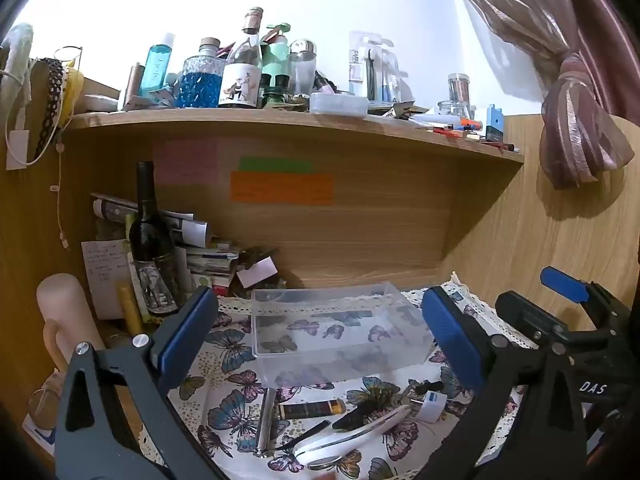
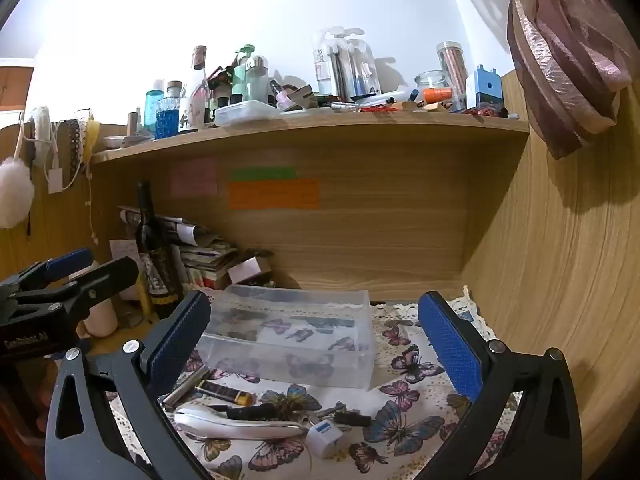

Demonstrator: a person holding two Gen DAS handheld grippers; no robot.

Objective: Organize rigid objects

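Two wood-grain walls meet at the desk's back corner, and a long shelf [image 1: 280, 122] crosses above, crowded with bottles, jars and boxes; a mauve curtain [image 1: 576, 120] hangs bunched at 2 o'clock. Three coloured notes are stuck on the back panel under the shelf, the orange note [image 1: 282, 188] being the largest. Spread over the desk is a butterfly-print cloth [image 1: 224, 364] with a lace edge.

At the cloth's centre sits a clear plastic box [image 1: 340, 332], open-topped with nothing inside. At 9 o'clock of it, a dark wine bottle [image 1: 152, 240] stands upright against a heap of papers and small boxes. At 6 o'clock of the box the loose things lie close together on the cloth: a white handheld device [image 2: 236, 426], a metal tube [image 1: 266, 420], a brown and gold tube [image 1: 312, 409], a white plug adapter [image 2: 325, 438] and some black pieces too small to identify.

Both tools are spread wide and grip nothing. The left gripper [image 1: 316, 340] frames the box between its blue pads, as does the right gripper [image 2: 316, 340].

Only the left wrist view shows a pale pink cylinder [image 1: 64, 312] at 8 o'clock, plus the right tool at 3 o'clock. Only the right wrist view shows a white pom-pom [image 2: 15, 192] hanging at 9 o'clock, with the left tool beneath it.
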